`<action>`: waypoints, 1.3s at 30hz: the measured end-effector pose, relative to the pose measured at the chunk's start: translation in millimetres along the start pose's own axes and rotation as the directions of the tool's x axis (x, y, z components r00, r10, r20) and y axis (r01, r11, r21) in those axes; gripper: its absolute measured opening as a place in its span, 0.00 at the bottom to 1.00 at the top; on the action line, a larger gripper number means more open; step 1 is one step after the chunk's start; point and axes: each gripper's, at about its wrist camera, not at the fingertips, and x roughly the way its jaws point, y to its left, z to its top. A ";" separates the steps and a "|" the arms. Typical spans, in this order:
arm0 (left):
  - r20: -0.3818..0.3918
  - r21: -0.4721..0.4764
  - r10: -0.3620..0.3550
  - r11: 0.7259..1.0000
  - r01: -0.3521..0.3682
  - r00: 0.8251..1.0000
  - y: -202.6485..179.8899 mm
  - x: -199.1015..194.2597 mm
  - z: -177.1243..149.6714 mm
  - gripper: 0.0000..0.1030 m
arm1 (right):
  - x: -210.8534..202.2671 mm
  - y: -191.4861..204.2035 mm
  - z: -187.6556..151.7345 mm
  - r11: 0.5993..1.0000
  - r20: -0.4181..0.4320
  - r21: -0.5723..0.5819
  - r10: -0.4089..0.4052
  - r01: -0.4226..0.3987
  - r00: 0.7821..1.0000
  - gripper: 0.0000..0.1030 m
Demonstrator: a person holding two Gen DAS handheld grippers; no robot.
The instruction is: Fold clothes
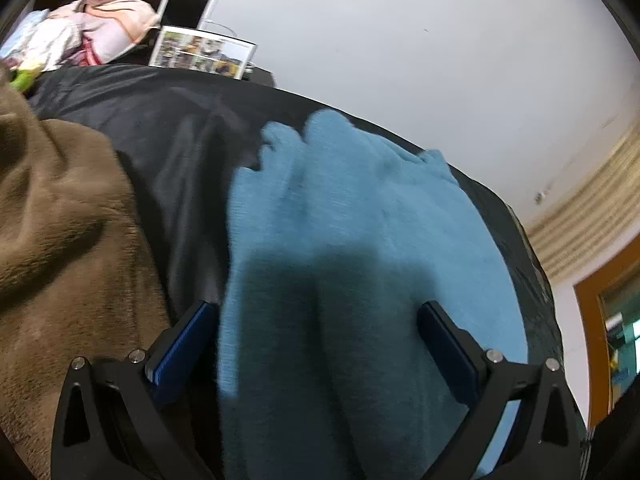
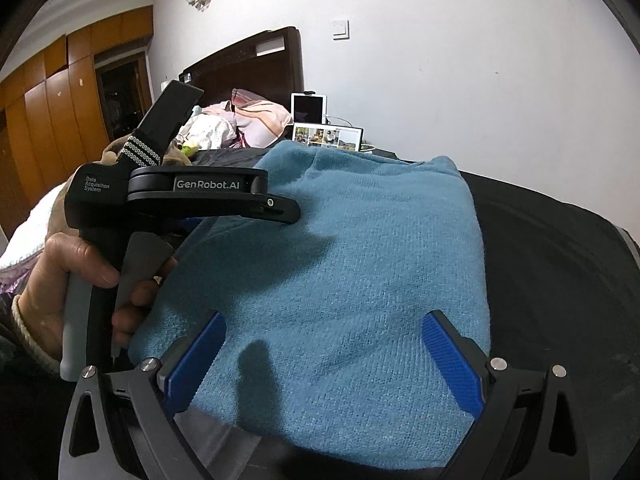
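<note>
Blue sweater (image 2: 352, 280) lies folded on a black cover (image 2: 560, 280) spread over the bed, under both grippers. Left gripper (image 1: 316, 344) hangs just above the sweater's left edge with its jaws wide apart and nothing between them; a hand (image 2: 76, 280) grips its handle in the right wrist view. Right gripper (image 2: 324, 352) hovers over the near part of the sweater, jaws likewise spread and empty. Brown blanket (image 1: 60, 220) lies bunched to the left, apart from the sweater. Pillows (image 2: 256, 120) and a photo frame (image 2: 328, 136) sit near the headboard (image 2: 256, 64).
</note>
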 end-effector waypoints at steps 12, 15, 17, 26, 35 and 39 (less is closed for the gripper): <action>-0.011 0.005 -0.060 0.998 0.060 0.998 -9.7 4.5 0.8 0.83 | -14.6 -13.8 7.5 0.996 0.003 0.050 0.067 -0.067 0.998 0.98; -0.009 0.005 -0.066 0.998 0.066 0.998 -8.9 3.8 0.0 0.80 | -34.9 -45.2 18.5 0.985 0.056 0.150 0.074 -0.082 0.996 0.98; -0.005 0.007 -0.063 0.998 0.063 0.998 -9.1 3.5 -0.6 0.80 | -40.8 -76.2 25.8 0.970 0.068 0.229 0.063 -0.077 0.996 0.98; 0.000 0.015 -0.059 0.998 0.059 0.998 -6.4 7.2 3.1 0.81 | 20.9 -162.5 32.1 0.907 -0.079 0.403 0.169 -0.124 0.982 0.98; 0.002 0.019 -0.063 0.998 0.063 0.998 -4.9 4.4 3.4 0.81 | 55.9 -153.8 31.7 0.901 -0.119 0.374 0.280 -0.218 0.953 0.98; 0.005 0.020 -0.066 0.998 0.066 0.998 -5.1 4.0 3.4 0.81 | 64.5 -148.2 32.7 0.898 -0.132 0.367 0.309 -0.243 0.942 0.98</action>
